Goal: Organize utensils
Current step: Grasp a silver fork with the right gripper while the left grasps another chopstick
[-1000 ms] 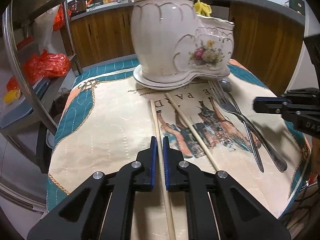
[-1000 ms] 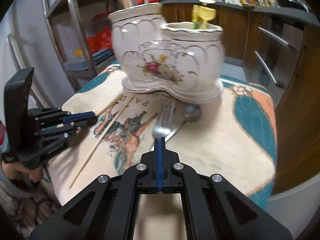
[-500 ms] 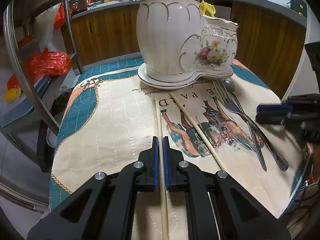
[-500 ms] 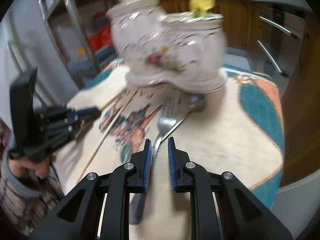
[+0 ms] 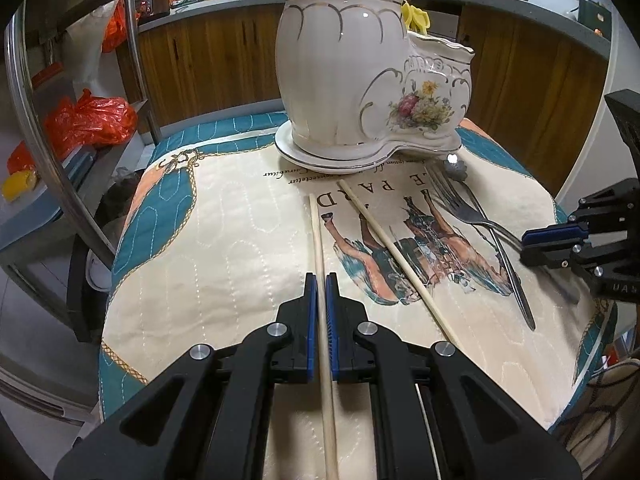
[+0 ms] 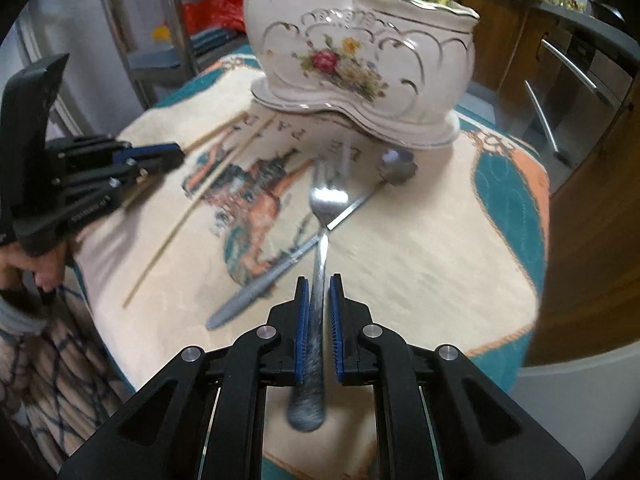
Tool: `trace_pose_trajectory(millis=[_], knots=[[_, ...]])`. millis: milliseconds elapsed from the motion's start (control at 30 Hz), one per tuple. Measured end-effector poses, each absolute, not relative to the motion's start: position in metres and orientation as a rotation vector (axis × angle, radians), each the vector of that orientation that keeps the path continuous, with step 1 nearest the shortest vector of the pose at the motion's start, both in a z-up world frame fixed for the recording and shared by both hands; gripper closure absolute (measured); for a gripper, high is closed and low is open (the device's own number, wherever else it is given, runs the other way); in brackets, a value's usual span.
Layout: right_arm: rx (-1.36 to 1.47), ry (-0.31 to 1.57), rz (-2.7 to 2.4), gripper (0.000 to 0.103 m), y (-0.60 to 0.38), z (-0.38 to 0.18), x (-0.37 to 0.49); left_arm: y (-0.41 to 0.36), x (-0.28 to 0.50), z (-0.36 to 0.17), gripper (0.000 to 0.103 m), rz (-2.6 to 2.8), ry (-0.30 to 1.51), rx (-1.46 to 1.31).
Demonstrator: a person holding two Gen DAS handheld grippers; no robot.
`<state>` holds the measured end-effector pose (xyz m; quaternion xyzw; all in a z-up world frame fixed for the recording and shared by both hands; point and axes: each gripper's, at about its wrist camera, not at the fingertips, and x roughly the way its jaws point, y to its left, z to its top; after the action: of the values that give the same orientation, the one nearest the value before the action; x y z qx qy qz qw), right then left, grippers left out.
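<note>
L gripper point(image 5: 321, 280), black w/ blue pads, is pinched onto a thin pale wooden chopstick point(image 5: 318, 240) lying on the quilted cream-and-teal cloth point(image 5: 224, 240) near its front edge. A 2nd wooden chopstick point(image 5: 394, 254) lies just beside it, angled. R gripper point(image 6: 319, 284) is closing round the handle of a steel fork point(image 6: 322, 240) near the cloth's front edge; pads not yet pressing. The fork crosses a steel spoon point(image 6: 304, 248). White gilt-trimmed floral ceramic utensil holder point(image 5: 360, 80) stands at the cloth's far edge.
</note>
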<state>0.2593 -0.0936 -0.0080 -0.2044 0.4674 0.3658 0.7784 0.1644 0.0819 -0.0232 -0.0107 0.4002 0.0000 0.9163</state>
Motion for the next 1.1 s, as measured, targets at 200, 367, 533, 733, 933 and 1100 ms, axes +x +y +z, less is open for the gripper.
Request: trace_pose_trajectory(millis=[200, 367, 533, 733, 933, 1100], knots=[[-0.545, 1.154, 0.805, 0.09, -0.072, -0.005, 0.28, 0.08, 0.169, -0.021, 0.097, -0.012, 0.854, 0.007], [-0.676, 1.307, 0.794, 0.089, -0.047, -0.006, 0.294, 0.077, 0.19, -0.013, 0.097, -0.077, 1.026, 0.108], [-0.73, 1.391, 0.763, 0.089, -0.032, -0.008, 0.305, 0.071, 0.203, -0.009, 0.096, -0.102, 1.179, 0.24], [-0.715, 1.38, 0.751, 0.094, -0.031, -0.007, 0.303, 0.07, 0.211, -0.01, 0.096, -0.11, 1.274, 0.254], [-0.701, 1.345, 0.746, 0.096, -0.043, -0.008, 0.297, 0.071, 0.212, -0.012, 0.097, -0.118, 1.329, 0.266], [-0.635, 1.287, 0.76, 0.096, -0.061, -0.005, 0.296, 0.082, 0.204, -0.011, 0.097, -0.12, 1.246, 0.166]])
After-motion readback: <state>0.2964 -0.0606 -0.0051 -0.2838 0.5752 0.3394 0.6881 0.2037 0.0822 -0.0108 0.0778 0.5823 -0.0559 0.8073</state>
